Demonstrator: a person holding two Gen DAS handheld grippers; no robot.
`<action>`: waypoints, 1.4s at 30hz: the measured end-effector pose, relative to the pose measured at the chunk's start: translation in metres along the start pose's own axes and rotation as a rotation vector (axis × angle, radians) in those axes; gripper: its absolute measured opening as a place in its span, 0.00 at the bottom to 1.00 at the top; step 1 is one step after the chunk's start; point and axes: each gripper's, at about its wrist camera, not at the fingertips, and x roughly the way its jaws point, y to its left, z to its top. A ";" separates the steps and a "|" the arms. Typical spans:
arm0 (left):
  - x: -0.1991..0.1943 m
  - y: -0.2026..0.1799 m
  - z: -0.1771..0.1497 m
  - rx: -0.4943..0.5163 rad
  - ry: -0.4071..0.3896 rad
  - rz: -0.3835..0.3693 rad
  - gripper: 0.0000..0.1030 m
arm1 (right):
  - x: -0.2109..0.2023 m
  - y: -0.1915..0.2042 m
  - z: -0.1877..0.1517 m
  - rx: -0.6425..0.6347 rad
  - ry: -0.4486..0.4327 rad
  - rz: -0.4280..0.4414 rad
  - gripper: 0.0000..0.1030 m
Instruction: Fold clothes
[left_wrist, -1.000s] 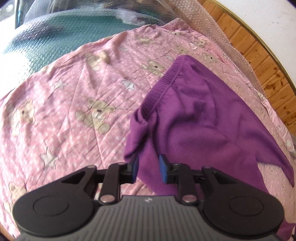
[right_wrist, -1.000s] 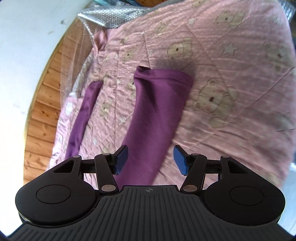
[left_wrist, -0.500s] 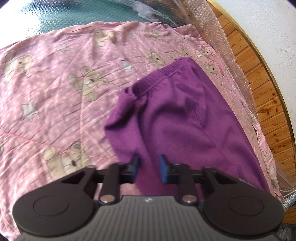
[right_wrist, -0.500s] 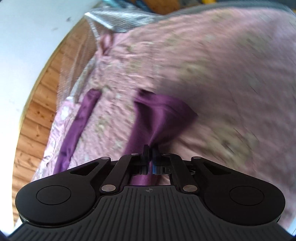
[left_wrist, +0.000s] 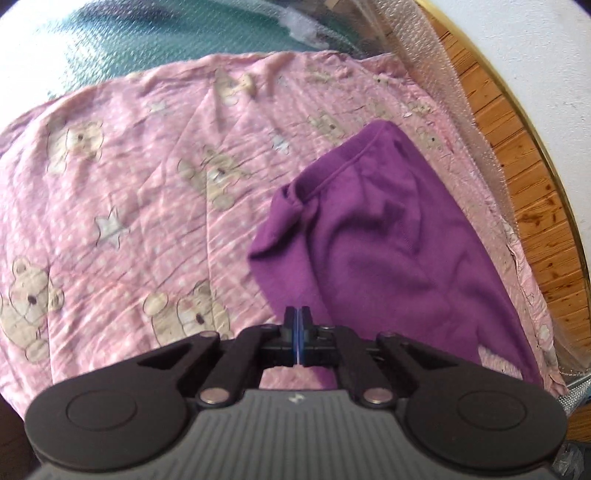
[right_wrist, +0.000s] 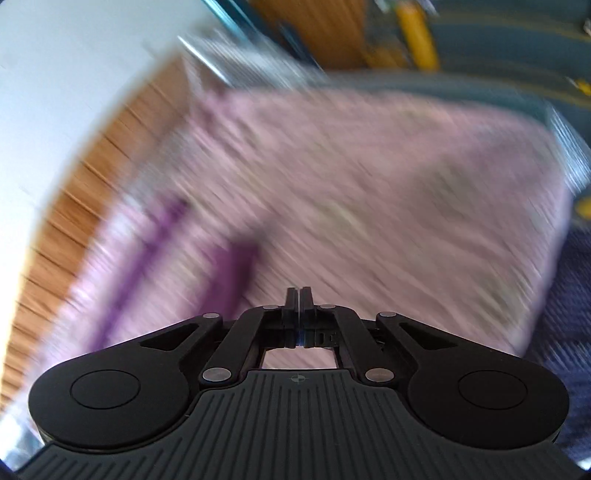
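Left tool (left_wrist: 297, 314) clamped on near edge of purple fleece garment (left_wrist: 388, 236), lying on pink teddy-bear quilt (left_wrist: 147, 184). Right tool (right_wrist: 298, 295) jaws opening; grip unclear, view blurred.

L wrist cam: close above pink quilt (left_wrist: 155, 206), facing steeply down toward wood wall | R wrist cam: same tilt, higher (blurred) | shared: quilt, purple garment (left_wrist: 388, 251)
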 end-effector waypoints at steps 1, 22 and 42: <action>0.004 0.000 -0.002 -0.004 0.003 0.004 0.12 | 0.004 0.002 -0.004 -0.004 0.021 0.000 0.08; 0.050 -0.065 -0.013 0.030 0.011 0.137 0.57 | 0.158 0.218 -0.006 -0.412 0.180 -0.279 0.17; 0.042 -0.036 -0.002 0.045 0.000 0.101 0.57 | -0.017 -0.004 -0.056 0.070 -0.044 -0.119 0.45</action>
